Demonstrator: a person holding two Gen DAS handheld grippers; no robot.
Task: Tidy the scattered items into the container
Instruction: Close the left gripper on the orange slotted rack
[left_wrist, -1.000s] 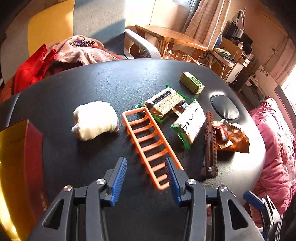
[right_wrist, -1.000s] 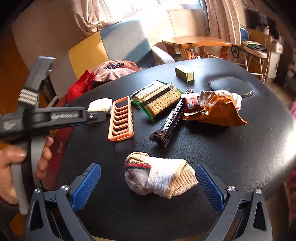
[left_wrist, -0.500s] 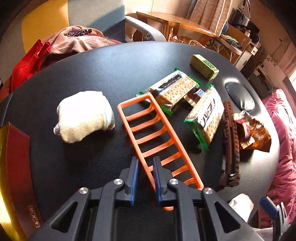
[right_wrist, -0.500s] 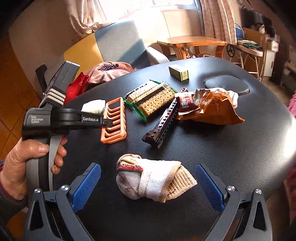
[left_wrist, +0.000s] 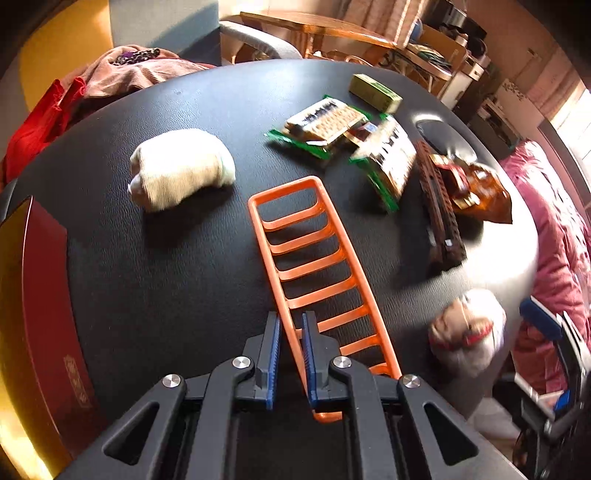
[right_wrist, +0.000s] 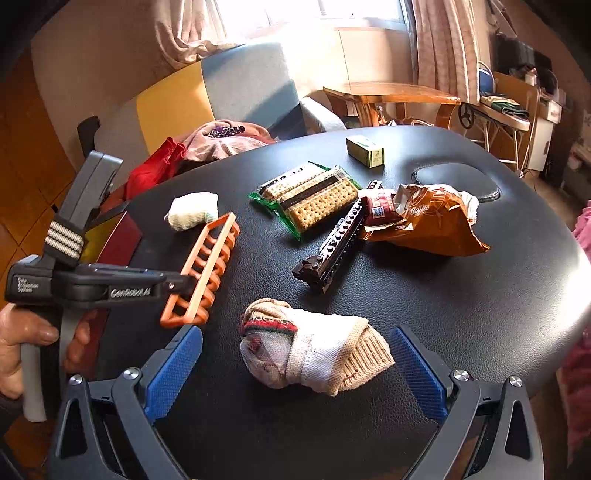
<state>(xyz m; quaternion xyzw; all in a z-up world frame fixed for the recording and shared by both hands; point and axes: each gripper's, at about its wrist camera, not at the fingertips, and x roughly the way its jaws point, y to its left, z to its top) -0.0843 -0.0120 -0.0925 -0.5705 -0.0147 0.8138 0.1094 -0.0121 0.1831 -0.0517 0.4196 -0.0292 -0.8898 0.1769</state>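
Left wrist view: left claw (left_wrist: 290, 354) clamped on one side rail of the orange rack (left_wrist: 314, 266), near end tilted off the black bench (left_wrist: 166, 280), ready for transfer to the red container (left_wrist: 33, 295) alongside.

Right wrist view: right claw (right_wrist: 295, 373) spread wide, empty, straddling the rolled sock (right_wrist: 314, 354) for pickup.

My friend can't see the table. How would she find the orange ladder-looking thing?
Look at the black table, on the side by the rolled white sock. The orange rack is there, one side rail pinched in the left gripper. Nothing else is bright orange plastic with open rungs.
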